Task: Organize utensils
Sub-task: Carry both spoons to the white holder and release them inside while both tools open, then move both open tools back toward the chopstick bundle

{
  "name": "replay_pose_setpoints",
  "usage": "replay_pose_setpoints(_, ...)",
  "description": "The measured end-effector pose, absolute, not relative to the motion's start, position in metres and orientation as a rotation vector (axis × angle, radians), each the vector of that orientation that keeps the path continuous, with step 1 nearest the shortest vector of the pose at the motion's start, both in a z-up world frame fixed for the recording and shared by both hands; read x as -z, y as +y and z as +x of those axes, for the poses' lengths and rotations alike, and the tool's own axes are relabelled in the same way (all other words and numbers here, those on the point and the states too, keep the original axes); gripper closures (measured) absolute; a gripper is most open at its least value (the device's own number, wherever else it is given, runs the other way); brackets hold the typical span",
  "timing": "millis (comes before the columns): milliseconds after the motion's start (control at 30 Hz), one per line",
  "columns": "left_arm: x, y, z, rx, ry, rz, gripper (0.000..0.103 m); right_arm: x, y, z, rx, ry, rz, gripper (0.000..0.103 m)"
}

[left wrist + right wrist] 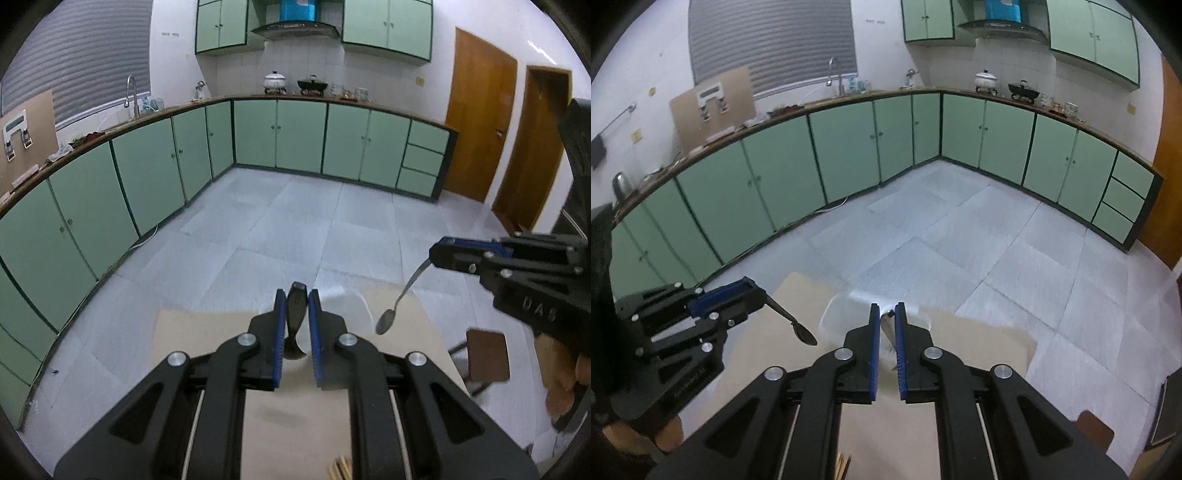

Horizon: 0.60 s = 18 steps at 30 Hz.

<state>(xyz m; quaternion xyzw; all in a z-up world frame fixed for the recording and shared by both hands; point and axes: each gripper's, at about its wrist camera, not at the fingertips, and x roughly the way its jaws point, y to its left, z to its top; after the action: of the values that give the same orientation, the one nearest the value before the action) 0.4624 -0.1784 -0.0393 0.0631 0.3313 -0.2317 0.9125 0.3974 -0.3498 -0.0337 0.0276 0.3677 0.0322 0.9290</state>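
My left gripper (296, 295) is shut on a dark spoon (295, 325), gripped by its handle. In the right wrist view that gripper (759, 297) holds the dark spoon (798, 326) with its bowl hanging down over the table. My right gripper (887, 308) is shut on a silver spoon (888, 328), gripped by its handle. In the left wrist view the right gripper (434, 254) holds the silver spoon (400, 299) with its bowl pointing down. A clear plastic container (842, 314) sits on the beige table (979, 343) below both grippers; its contents do not show.
Wooden chopstick ends (340, 469) lie at the table's near edge. A small brown stool (485, 354) stands on the floor to the right of the table. Green cabinets (147, 173) line the far walls, across grey tiled floor (295, 221).
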Motion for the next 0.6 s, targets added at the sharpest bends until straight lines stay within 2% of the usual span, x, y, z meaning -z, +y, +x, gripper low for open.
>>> replay_pose_setpoints(133, 0.072, -0.199, 0.510, 0.474, 0.723, 0.108, 0.092, 0.066, -0.359, 0.438, -0.042, 0.797, 0.053, 0.095)
replay_pose_setpoints(300, 0.122, -0.213, 0.534, 0.455, 0.800, 0.136, 0.090, 0.116, -0.373, 0.461, -0.035, 0.870, 0.080, 0.095)
replay_pose_setpoints(333, 0.126, -0.211, 0.533, 0.446, 0.798, 0.135, 0.084, 0.119, -0.374, 0.462, -0.033, 0.874, 0.077, 0.092)
replay_pose_setpoints(400, 0.122, -0.206, 0.530, 0.422, 0.774, 0.147, 0.051, 0.123, -0.378, 0.457, -0.030, 0.869, 0.086, 0.082)
replay_pose_setpoints(433, 0.117, -0.203, 0.525, 0.416, 0.753, 0.149, 0.047, 0.122, -0.379, 0.454, -0.025, 0.860, 0.090, 0.076)
replay_pose_setpoints(500, 0.102, -0.193, 0.510, 0.412, 0.722, 0.162, 0.046, 0.114, -0.382, 0.437, -0.027, 0.832, 0.097, 0.075)
replay_pose_setpoints(533, 0.093, -0.185, 0.499, 0.409, 0.699, 0.166, 0.043, 0.109, -0.382, 0.429, -0.030, 0.818, 0.100, 0.075)
replay_pose_setpoints(600, 0.082, -0.164, 0.466, 0.408, 0.667, 0.173, 0.029, 0.102, -0.384, 0.392, -0.040, 0.774, 0.115, 0.070)
